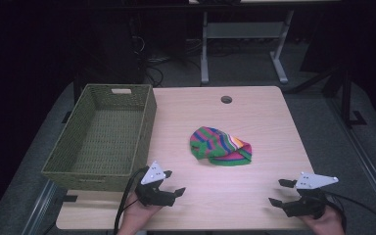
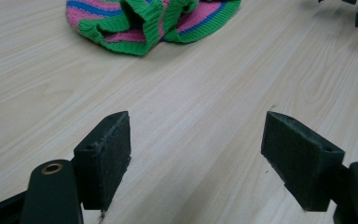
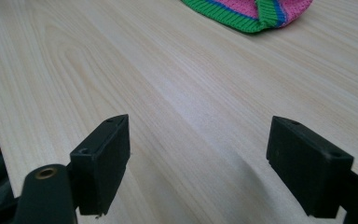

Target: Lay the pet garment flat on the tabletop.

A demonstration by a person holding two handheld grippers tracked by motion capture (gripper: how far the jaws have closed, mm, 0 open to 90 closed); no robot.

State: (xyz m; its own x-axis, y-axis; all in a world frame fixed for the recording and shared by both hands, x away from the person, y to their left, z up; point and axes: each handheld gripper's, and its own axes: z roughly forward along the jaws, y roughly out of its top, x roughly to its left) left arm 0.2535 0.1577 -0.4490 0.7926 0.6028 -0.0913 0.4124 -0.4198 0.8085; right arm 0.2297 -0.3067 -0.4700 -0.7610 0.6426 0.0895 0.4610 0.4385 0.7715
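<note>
Centre frame on the surface (image 1: 254, 196) lay the knit hat (image 1: 221, 146), long axis left-right; left gripper (image 1: 173, 182) nearer, right gripper (image 1: 280, 192) likewise wide and empty.

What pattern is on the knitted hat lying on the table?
The knitted hat has green, pink and blue stripes with some yellow, clearest in the left gripper view.

— Any lettering, label or number you can read anywhere here?
— None. The striped knit hat (image 1: 221, 146), the woven basket (image 1: 105, 134) at the worktop's (image 1: 254, 191) left edge and both hand-held grippers carry no legible text, brand or sign.
</note>
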